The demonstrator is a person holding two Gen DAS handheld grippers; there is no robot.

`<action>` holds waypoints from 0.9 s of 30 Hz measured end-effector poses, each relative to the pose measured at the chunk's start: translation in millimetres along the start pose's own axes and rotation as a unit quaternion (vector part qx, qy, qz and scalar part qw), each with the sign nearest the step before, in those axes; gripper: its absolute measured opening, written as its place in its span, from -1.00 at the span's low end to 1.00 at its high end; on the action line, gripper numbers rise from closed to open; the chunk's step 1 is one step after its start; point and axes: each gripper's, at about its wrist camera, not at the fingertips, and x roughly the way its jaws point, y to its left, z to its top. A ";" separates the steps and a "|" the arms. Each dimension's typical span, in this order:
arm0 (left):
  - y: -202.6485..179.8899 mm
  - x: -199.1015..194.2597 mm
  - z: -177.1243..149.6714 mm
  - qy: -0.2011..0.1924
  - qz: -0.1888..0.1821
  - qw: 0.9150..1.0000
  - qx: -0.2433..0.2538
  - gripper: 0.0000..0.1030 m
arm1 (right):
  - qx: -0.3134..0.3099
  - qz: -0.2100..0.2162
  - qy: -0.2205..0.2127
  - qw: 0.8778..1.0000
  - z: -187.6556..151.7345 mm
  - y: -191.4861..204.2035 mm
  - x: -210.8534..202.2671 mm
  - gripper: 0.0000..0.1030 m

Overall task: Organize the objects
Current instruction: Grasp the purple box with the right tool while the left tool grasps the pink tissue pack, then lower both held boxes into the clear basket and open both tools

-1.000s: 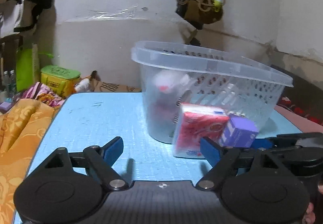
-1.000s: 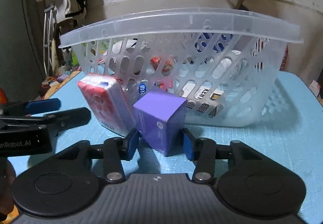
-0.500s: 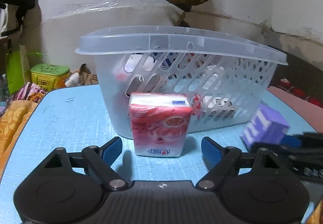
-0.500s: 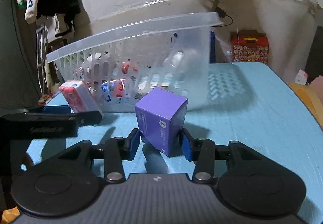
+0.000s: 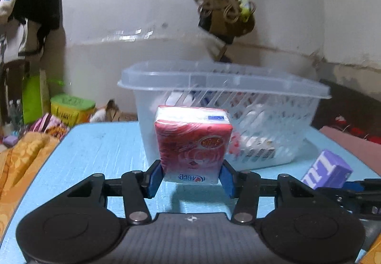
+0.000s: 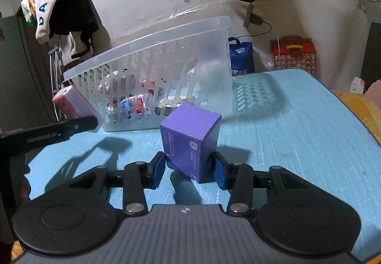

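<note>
1. My left gripper (image 5: 190,178) has its blue-padded fingers (image 5: 153,179) closed on the lower sides of the red-and-pink soft tissue pack (image 5: 193,142). The pack stands upright between them, white top face uppermost.

2. Directly ahead of the left fingers, just behind the tissue pack, stands the clear perforated plastic basket (image 5: 223,78) with a wide rim. Several small packaged items lie inside it; I cannot identify them through the wall.

3. My right gripper (image 6: 189,167) has its fingers (image 6: 220,174) clamped on the bottom part of the small purple cardboard box (image 6: 190,140). The box sits tilted between them, one corner edge facing the camera.

4. In the right wrist view the basket lies ahead and to the left of the fingers, apart from the purple box. The tissue pack shows at the far left of that view, near the basket's end, with the dark arm of the left gripper below it.

5. In the left wrist view the purple box appears low to the right of the fingers, with the right gripper's black frame beneath it.

6. A light blue textured surface (image 6: 297,126) lies under both grippers and carries the basket. Whether either held item touches it, I cannot tell.

7. Orange patterned fabric (image 5: 21,164) borders the surface to the left of the left fingers.
</note>
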 end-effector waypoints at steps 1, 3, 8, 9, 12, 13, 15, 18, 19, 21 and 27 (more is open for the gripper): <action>-0.3 -2.5 -1.8 -0.002 -0.005 1.000 -0.001 0.06 | 0.000 0.000 -0.003 1.000 0.1 0.3 -1.1 -0.10; -2.2 -6.0 -5.9 -0.002 -0.010 1.000 0.000 0.06 | -0.008 0.000 -0.010 1.000 0.4 4.5 -3.6 -0.10; -0.1 -16.7 -12.2 -0.011 -0.007 1.000 0.007 0.06 | -0.023 0.012 -0.016 1.000 -3.9 15.5 -9.8 -0.11; 1.3 -18.7 -13.2 -0.013 -0.009 1.000 0.004 0.06 | -0.026 0.014 -0.017 0.999 -6.0 18.1 -10.9 -0.11; 1.8 -22.1 -15.9 -0.014 -0.018 1.000 0.005 0.06 | -0.035 0.018 -0.018 0.999 -11.9 24.4 -13.9 -0.11; 0.7 -24.6 -18.0 -0.016 -0.020 1.000 0.008 0.06 | -0.035 0.019 -0.018 0.999 -13.4 25.3 -15.1 -0.11; -2.6 -27.6 -21.2 -0.016 -0.025 0.999 0.015 0.06 | -0.040 0.018 -0.022 0.999 -15.2 27.4 -18.2 -0.11; -3.5 -30.7 -22.0 -0.020 -0.026 0.999 0.017 0.06 | -0.043 0.019 -0.028 0.998 -13.3 29.6 -20.4 -0.11; -2.3 -31.6 -21.0 -0.021 -0.025 0.999 0.014 0.06 | -0.043 0.021 -0.028 0.998 -13.3 30.9 -20.4 -0.11; 0.3 -33.3 -19.3 -0.024 -0.025 0.999 0.007 0.06 | -0.042 0.024 -0.027 0.998 -13.9 30.6 -19.6 -0.11; -6.4 -39.3 -22.7 -0.031 -0.028 0.999 0.026 0.06 | -0.040 0.039 -0.027 0.998 -16.4 32.9 -22.4 -0.11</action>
